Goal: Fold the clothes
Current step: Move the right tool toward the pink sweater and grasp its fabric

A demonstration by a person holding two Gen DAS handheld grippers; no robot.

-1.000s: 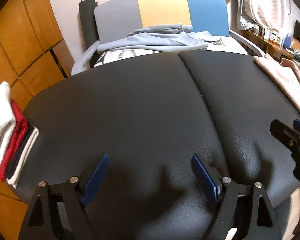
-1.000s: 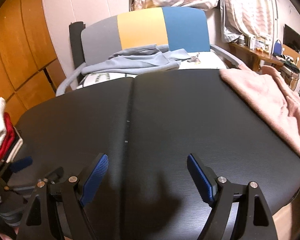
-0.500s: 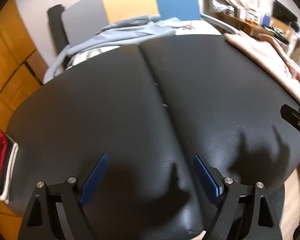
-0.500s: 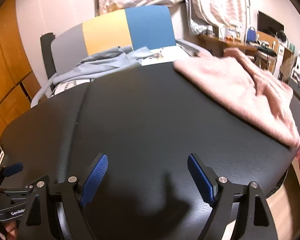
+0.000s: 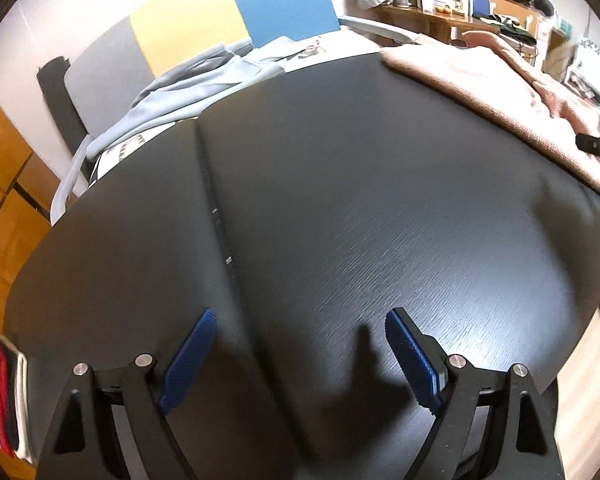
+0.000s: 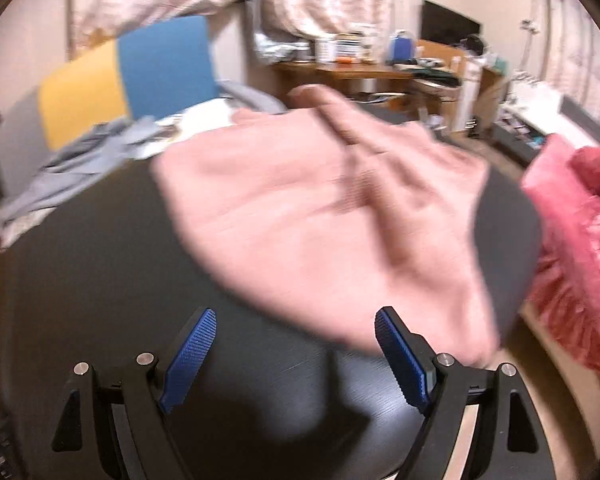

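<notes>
A pale pink garment (image 6: 320, 220) lies rumpled on the right part of the black padded table (image 6: 80, 280); it also shows in the left wrist view (image 5: 480, 92) at the far right. My right gripper (image 6: 296, 320) is open and empty, its fingertips at the garment's near edge. My left gripper (image 5: 300, 320) is open and empty above the bare middle of the table (image 5: 340, 220). A tip of the right gripper shows at the right edge of the left wrist view.
A grey-blue garment (image 5: 204, 80) lies on a chair (image 5: 228, 20) behind the table. A stack of folded clothes (image 5: 0, 400) sits at the left edge. A darker pink fabric (image 6: 580, 260) hangs at the right. A cluttered desk (image 6: 380, 72) stands behind.
Both grippers have swung to the right. The right gripper has come up to the pink garment's near edge. Both stay open.
</notes>
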